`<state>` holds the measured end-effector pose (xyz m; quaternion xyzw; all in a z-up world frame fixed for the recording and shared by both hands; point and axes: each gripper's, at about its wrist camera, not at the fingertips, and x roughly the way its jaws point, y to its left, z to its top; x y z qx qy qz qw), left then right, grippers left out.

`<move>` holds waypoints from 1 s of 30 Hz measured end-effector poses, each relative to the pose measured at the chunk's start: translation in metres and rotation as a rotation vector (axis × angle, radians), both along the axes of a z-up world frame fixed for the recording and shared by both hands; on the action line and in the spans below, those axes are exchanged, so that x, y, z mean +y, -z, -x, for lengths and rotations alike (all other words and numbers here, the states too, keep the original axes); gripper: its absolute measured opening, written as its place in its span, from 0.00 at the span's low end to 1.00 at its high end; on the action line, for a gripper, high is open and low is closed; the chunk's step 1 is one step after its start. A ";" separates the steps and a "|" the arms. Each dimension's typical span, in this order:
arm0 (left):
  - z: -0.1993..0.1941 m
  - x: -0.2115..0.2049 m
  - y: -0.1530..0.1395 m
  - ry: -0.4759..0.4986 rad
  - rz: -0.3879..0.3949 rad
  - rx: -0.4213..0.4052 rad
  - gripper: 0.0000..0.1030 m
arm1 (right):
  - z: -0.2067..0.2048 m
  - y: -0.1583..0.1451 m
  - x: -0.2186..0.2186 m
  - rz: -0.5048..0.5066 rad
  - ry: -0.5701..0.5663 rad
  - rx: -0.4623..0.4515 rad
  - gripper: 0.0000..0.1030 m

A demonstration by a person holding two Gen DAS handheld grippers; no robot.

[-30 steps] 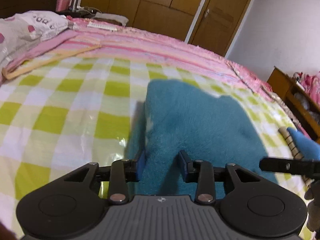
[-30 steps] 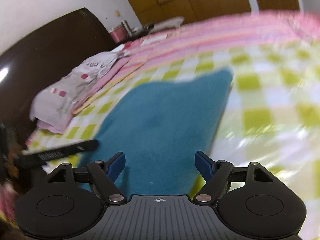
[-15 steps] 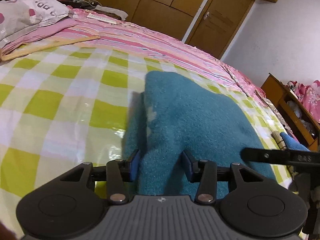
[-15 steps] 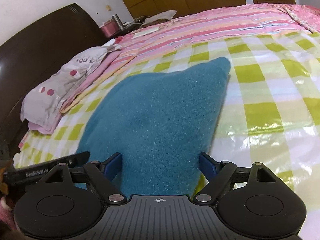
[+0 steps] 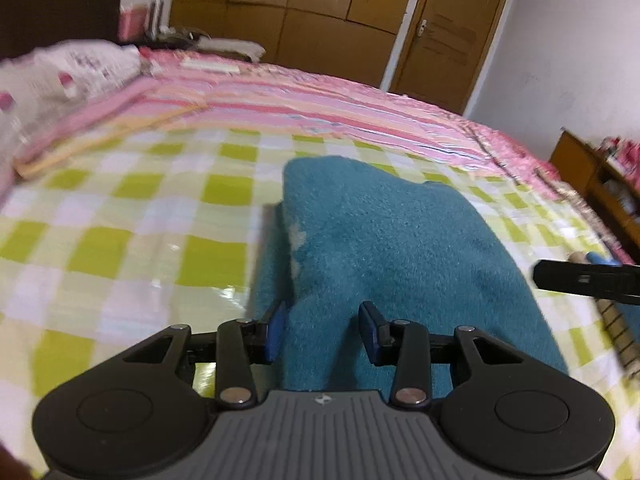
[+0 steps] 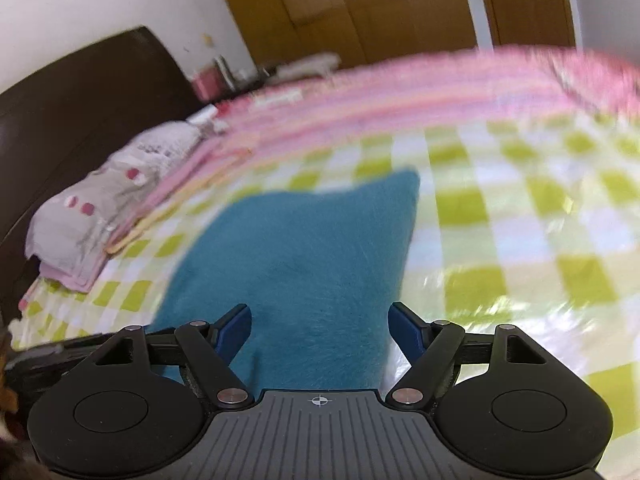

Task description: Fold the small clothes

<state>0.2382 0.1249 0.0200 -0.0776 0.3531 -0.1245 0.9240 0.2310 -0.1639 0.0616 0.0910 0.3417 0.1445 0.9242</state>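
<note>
Risen slightly since the earlier frames, both grippers, with more of the room showing above the bed and fresh blur across the checked sheet point(image 5: 120, 240). Unchanged in place: teal fleece garment point(image 5: 392, 248), lying flat on that sheet, near edge under both tools, far end toward the pink striped cover point(image 5: 320, 100).

Left gripper point(image 5: 322, 330): jaws partly drawn in and closing, a raised ridge of teal fabric between the pads; firm pressing contact not confirmed, though cloth fills the gap from pad to pad.

Right gripper point(image 6: 320, 330): jaws wide, closing a little from full spread, fabric lying between and below them, neither pad touching the cloth as far as visible.

Governing relation: garment directly ahead of and beneath both tools, long axis running away from them toward the far pointed corner point(image 6: 412, 178). Left tool at the garment's left near corner, beside a doubled edge; right tool at the right near corner. Judged step: gathering the near edge for a fold away along that axis. Right side not yet secured.
</note>
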 end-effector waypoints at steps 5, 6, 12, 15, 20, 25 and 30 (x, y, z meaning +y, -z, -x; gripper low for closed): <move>0.011 -0.013 0.006 -0.011 -0.111 0.035 0.44 | 0.015 0.015 0.023 0.078 -0.086 0.051 0.73; 0.011 -0.015 0.009 -0.015 -0.123 0.050 0.44 | 0.013 0.023 0.027 0.098 -0.093 0.072 0.73; 0.019 -0.020 0.006 -0.030 -0.156 0.052 0.44 | 0.018 0.017 0.029 0.082 -0.060 0.077 0.75; 0.025 -0.021 0.006 -0.044 -0.158 0.061 0.44 | 0.028 0.008 0.031 0.100 -0.077 0.043 0.74; 0.035 -0.025 0.003 -0.056 -0.175 0.070 0.44 | 0.037 0.011 0.031 0.086 -0.067 0.071 0.74; 0.048 -0.033 0.003 -0.057 -0.206 0.078 0.44 | 0.054 0.010 0.032 0.101 -0.079 0.071 0.74; 0.064 -0.036 0.001 -0.067 -0.220 0.090 0.44 | 0.075 0.007 0.028 0.080 -0.084 0.064 0.74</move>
